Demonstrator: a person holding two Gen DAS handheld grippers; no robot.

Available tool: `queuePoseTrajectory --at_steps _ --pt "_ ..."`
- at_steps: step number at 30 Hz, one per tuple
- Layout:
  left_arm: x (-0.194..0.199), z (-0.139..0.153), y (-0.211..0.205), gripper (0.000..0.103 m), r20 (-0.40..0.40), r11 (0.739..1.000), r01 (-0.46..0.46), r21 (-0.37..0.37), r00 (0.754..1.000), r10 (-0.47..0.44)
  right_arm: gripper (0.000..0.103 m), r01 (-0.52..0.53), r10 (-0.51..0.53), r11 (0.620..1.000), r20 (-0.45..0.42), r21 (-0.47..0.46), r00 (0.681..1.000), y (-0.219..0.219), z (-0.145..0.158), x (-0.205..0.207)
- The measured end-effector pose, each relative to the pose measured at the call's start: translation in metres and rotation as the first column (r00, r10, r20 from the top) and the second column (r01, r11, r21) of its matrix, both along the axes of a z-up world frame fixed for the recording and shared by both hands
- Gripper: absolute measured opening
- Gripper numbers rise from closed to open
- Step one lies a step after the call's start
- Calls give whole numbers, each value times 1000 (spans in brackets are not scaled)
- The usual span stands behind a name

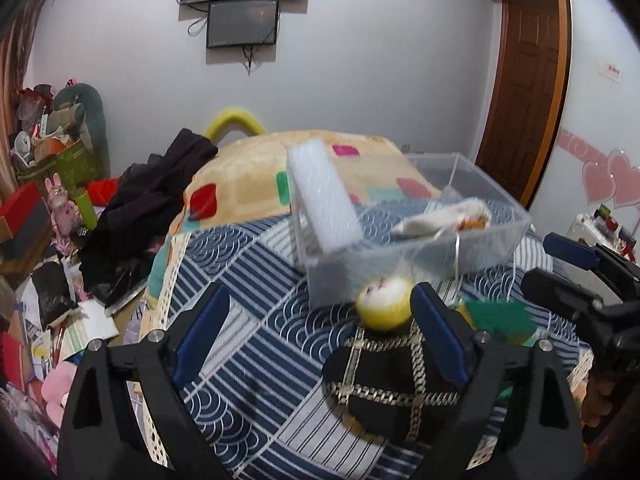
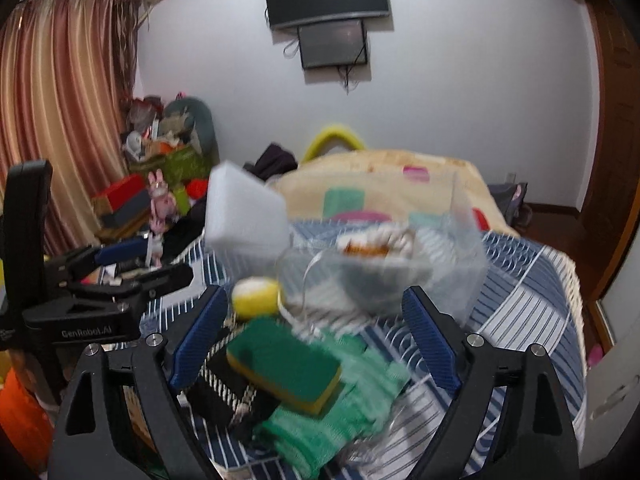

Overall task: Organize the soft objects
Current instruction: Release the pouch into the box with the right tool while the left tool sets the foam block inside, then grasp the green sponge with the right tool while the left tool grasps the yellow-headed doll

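Clear plastic bin sits on bed, on blue-striped quilt. White foam block leans on bin's left wall, blurred. White cloth bundle lies inside bin. Yellow ball just in front of bin, touching black pouch with chain trim. Green-yellow sponge lies on green glove, near side of bin. Left claw open, holding nothing. Right claw open over sponge, holding nothing.
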State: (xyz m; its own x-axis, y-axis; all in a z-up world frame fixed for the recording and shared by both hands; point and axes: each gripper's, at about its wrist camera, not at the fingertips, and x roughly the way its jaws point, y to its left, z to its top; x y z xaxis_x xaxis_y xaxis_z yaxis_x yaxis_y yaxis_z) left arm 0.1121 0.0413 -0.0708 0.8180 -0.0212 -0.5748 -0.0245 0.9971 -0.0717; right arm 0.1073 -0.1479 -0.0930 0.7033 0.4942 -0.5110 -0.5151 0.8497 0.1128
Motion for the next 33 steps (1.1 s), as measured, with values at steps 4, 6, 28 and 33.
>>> queuePoseTrajectory --at_steps 4,6,28,33 --pt "-7 -18 -1 93 -28 1000 -7 10 1000 7 88 -13 13 1000 -55 -4 998 3 -15 -2" --pt "-10 -25 1 93 -47 1000 -3 -4 999 3 88 -10 10 1000 -77 -10 997 4 -22 -1" --pt "25 -28 -30 80 -87 995 95 -41 991 -98 46 4 0 997 -60 71 998 -34 -16 -8" --pt "50 -45 -36 64 -156 997 75 -30 985 -79 46 10 -6 997 -56 80 998 -34 -17 -12"
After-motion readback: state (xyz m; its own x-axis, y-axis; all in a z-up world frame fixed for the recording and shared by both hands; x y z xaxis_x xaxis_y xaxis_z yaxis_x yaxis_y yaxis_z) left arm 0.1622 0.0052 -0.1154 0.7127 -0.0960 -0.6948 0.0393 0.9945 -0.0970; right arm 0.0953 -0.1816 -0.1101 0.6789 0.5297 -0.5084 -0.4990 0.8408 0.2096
